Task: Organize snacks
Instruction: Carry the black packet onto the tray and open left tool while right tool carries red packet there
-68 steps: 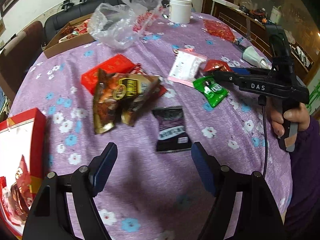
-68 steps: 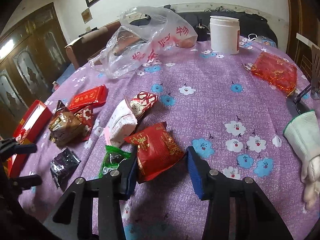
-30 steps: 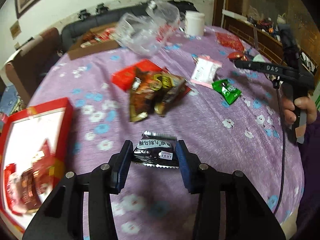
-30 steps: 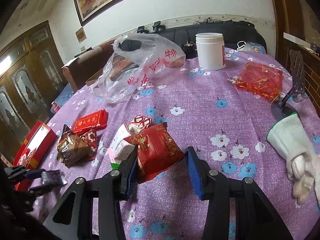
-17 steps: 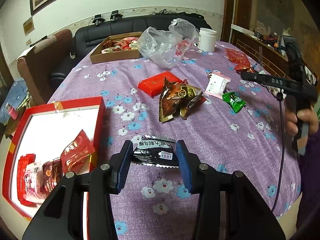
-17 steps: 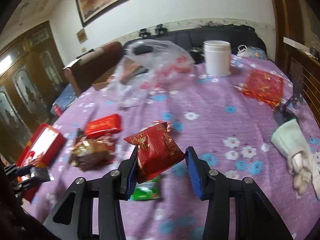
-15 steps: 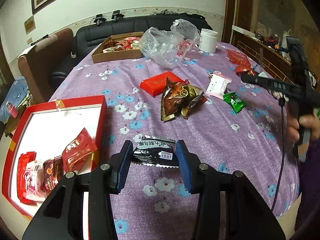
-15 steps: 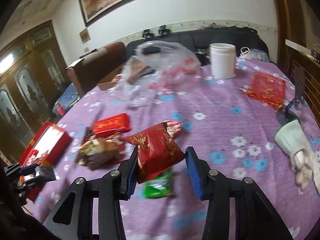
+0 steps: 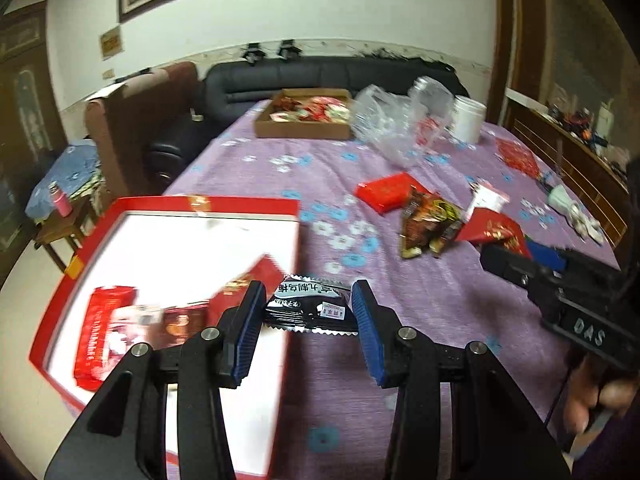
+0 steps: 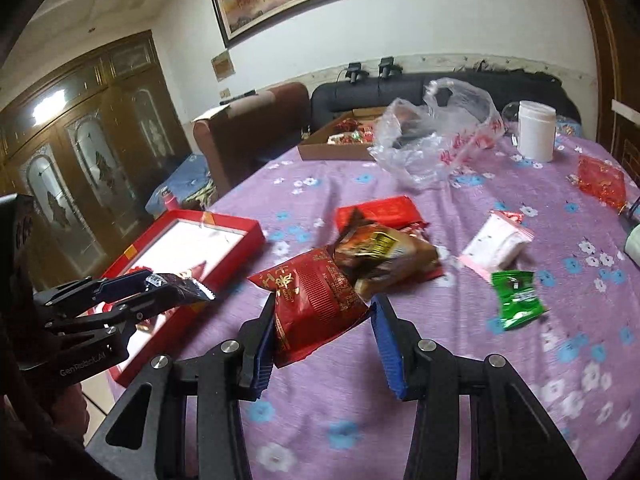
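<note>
My left gripper (image 9: 306, 312) is shut on a black snack packet (image 9: 310, 304) and holds it above the right wall of the red gift box (image 9: 180, 203), which holds several red packets (image 9: 104, 328). The box also shows in the right wrist view (image 10: 236, 222), with the left gripper (image 10: 160, 286) over it. My right gripper (image 10: 324, 320) is shut on a red snack bag (image 10: 316, 300) and holds it above the purple flowered tablecloth (image 10: 460, 380). The red bag also shows in the left wrist view (image 9: 492, 230).
On the cloth lie a brown snack bag (image 10: 380, 256), a flat red packet (image 10: 380, 210), a white-pink packet (image 10: 496, 244) and a green packet (image 10: 516, 298). Farther back are a clear plastic bag (image 10: 436, 140), a cardboard tray of sweets (image 10: 340, 140), a white jar (image 10: 536, 130) and a red mesh bag (image 10: 600, 180).
Both grippers have swung left toward the red box with their packets still held. The left one now hangs over the box's right wall; the right one has drawn close beside it.
</note>
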Tool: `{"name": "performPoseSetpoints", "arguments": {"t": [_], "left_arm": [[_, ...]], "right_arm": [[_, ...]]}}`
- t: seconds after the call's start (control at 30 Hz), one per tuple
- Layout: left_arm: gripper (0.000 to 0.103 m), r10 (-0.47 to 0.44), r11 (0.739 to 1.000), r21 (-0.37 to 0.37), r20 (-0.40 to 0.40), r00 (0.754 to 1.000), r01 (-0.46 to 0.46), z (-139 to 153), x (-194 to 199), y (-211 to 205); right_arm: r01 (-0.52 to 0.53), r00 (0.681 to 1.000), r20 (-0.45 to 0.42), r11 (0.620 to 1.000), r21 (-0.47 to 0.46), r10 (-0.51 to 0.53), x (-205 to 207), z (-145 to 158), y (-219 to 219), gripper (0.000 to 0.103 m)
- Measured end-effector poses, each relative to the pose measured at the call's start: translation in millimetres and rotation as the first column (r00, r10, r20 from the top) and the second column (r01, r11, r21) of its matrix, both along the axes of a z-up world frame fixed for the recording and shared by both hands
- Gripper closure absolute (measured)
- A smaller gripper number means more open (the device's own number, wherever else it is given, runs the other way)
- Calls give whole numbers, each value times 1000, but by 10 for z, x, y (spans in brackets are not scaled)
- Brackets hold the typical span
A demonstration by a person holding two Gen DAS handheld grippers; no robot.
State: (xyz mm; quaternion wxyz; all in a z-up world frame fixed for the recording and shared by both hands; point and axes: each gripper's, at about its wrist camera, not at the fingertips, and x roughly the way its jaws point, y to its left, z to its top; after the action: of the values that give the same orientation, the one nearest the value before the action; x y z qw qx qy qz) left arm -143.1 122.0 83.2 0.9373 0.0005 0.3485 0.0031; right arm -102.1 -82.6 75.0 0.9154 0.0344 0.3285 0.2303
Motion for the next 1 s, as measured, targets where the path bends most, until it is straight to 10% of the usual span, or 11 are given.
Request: {"name": "performPoseSetpoints", "arguments": {"t": [1.0], "left_arm": [[60, 207, 978, -45, 30, 978, -206, -130, -86, 989]], "right_arm": [[-186, 982, -40, 983, -5, 186, -113, -48, 1433, 58]]}}
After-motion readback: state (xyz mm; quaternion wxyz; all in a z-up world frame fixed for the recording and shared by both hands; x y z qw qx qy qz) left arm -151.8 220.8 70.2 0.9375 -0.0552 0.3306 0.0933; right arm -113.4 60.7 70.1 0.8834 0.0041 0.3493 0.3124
